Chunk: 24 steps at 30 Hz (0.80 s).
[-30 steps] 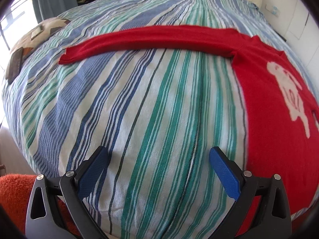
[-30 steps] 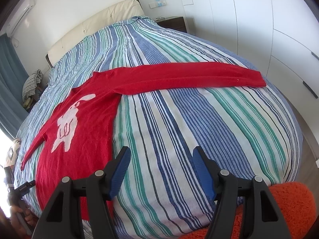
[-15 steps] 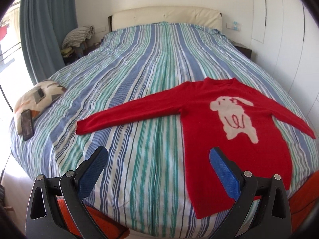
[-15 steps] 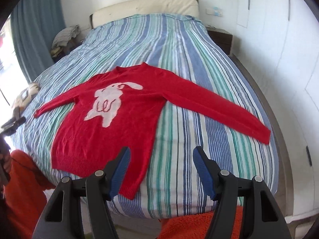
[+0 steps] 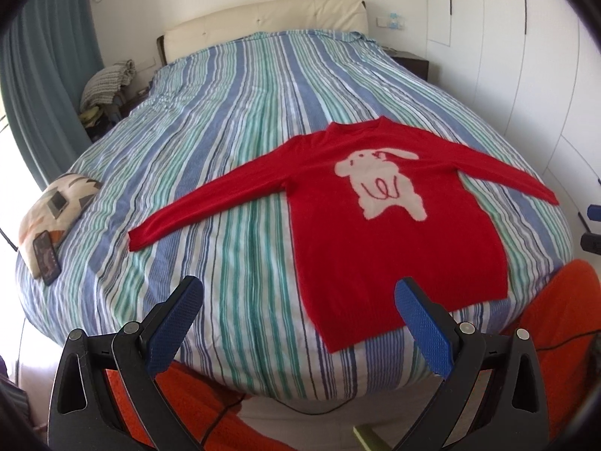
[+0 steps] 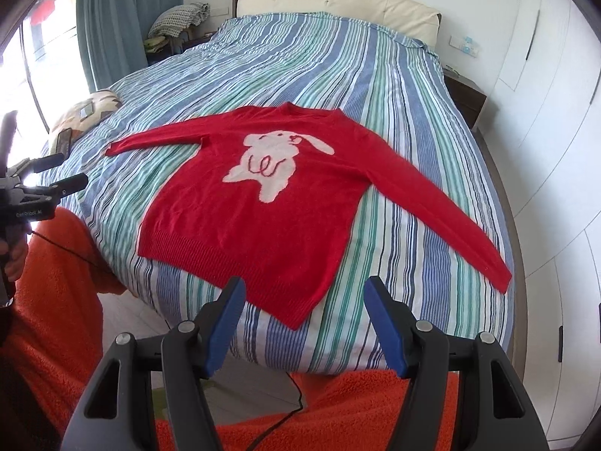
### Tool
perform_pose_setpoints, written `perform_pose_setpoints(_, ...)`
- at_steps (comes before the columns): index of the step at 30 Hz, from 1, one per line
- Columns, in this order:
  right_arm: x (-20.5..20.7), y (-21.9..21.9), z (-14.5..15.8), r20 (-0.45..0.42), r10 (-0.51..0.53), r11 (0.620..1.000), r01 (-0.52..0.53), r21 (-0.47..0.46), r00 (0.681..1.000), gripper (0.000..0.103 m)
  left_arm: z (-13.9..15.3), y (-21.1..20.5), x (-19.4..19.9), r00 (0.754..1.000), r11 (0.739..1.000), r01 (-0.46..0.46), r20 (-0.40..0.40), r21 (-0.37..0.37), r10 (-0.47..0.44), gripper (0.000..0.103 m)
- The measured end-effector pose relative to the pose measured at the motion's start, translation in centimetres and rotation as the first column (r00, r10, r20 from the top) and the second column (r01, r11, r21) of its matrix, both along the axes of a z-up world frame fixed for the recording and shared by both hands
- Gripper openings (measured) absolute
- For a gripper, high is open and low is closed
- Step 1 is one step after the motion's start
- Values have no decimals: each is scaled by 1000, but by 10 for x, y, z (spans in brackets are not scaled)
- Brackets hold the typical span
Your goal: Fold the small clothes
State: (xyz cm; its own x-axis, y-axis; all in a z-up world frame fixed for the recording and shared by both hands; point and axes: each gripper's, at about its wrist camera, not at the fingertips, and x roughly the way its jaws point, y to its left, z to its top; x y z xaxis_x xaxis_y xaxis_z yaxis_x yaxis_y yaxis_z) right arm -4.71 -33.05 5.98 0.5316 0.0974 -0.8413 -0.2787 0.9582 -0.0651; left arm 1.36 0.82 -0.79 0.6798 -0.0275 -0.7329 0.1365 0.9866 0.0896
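Red knit, ribbed at the hem, the small sweater (image 5: 398, 233) lies flat and face up near the foot of a bed (image 5: 240, 120), both long sleeves spread wide and a cream rabbit motif (image 5: 383, 184) woven across its chest. Beneath it runs a bedspread of blue, green and white stripes, lightly creased. Neither tool touches the garment: the left gripper (image 5: 300, 323) hangs off the foot of the bed with its dimpled blue pads (image 5: 176, 323) spread apart, and the right gripper (image 6: 304, 323) hangs likewise, fingers wide and empty. A patterned cushion (image 5: 56, 203) bearing a dark phone (image 5: 47, 257) sits at the mattress's left edge. Fuzzy orange fabric (image 6: 56, 300) fills the foreground; a padded cream headboard (image 5: 263, 22) closes the far end.
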Motion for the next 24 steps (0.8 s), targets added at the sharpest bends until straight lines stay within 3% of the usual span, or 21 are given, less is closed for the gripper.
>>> perform_pose_setpoints(9,-31,6,-9,-63,-20,998,24,66,998,65,-6,-23,-35,997,998,69,-42,4,-69,102)
perform_pose_setpoints(24,-36,10,-32,-132,-30,988,49,145,991,65,-10,-36,-32,994,996,91,-60,10,-90,102)
